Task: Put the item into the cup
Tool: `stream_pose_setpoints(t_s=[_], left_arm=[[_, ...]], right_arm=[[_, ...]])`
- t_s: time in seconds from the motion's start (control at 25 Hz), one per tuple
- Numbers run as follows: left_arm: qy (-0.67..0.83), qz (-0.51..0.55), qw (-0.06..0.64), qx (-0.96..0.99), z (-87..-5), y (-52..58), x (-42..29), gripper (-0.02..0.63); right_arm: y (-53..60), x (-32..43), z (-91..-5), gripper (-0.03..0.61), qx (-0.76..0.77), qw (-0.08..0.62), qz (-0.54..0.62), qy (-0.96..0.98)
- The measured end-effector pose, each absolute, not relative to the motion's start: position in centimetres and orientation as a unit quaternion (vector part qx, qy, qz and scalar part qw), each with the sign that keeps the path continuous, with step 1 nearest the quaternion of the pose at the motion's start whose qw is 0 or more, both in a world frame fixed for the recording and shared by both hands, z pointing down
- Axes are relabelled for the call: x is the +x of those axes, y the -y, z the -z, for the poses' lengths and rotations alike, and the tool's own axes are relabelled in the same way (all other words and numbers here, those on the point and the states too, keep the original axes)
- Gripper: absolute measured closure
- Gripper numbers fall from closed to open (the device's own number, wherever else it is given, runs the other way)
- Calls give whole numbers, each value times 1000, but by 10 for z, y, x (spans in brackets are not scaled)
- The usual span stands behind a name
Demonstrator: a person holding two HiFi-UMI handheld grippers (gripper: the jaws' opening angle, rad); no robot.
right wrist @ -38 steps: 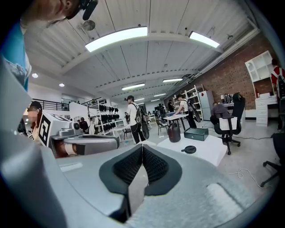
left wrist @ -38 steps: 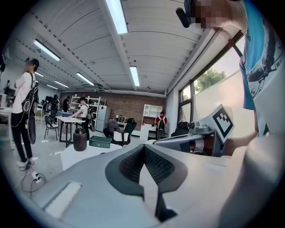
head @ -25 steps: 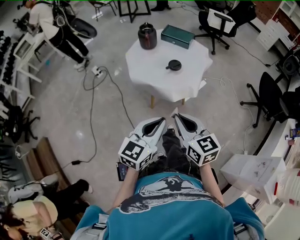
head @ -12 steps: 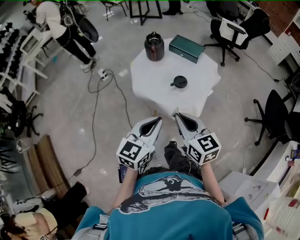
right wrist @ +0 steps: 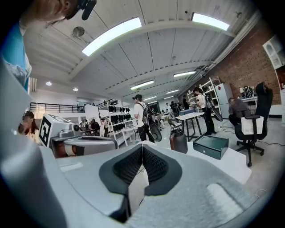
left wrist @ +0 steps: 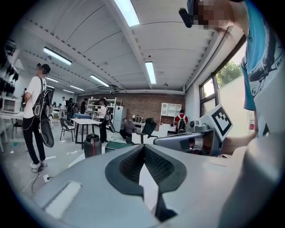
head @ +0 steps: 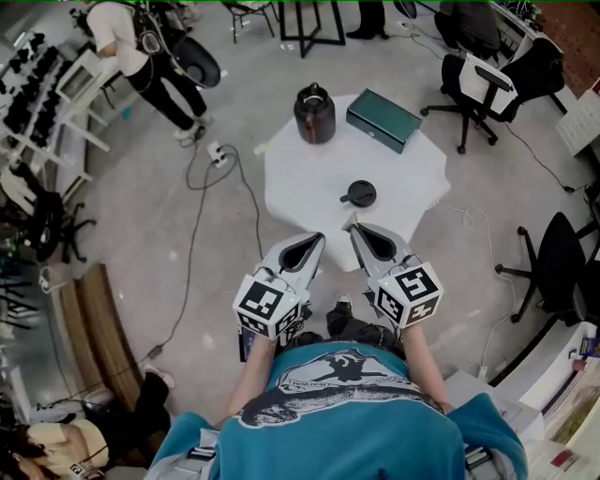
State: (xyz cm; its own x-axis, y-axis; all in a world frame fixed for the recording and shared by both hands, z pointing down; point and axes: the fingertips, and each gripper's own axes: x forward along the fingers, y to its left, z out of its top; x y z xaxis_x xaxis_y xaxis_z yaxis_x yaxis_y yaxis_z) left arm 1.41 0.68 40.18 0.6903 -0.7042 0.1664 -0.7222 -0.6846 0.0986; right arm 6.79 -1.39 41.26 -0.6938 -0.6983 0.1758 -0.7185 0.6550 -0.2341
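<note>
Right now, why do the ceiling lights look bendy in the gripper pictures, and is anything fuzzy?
Left gripper view: the wide lens bows the ceiling light strips, the corners go black, and the left gripper looks a bit soft up close. Right gripper view: the same bend, with the light strip glaring white. Head view: even light, the white table fairly sharp, little curving.

smooth white tablecloth [head: 300, 183]; glossy dark cup [head: 315, 114]; matt green box [head: 383, 120]

Left gripper [head: 319, 240] and right gripper [head: 354, 229] — pale grey, with black-and-white square markers [head: 265, 305]. Ahead of them — white table [head: 309, 178], dark green box [head: 383, 120], black lid [head: 359, 194].
</note>
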Motion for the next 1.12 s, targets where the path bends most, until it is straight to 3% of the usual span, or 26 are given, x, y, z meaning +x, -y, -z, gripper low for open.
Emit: stream_pose_setpoints(t_s=[1.12], left_arm=[[408, -85, 90, 904, -406, 39, 14, 601]], right_arm=[[70, 68, -439, 575, 373, 29, -199, 906]])
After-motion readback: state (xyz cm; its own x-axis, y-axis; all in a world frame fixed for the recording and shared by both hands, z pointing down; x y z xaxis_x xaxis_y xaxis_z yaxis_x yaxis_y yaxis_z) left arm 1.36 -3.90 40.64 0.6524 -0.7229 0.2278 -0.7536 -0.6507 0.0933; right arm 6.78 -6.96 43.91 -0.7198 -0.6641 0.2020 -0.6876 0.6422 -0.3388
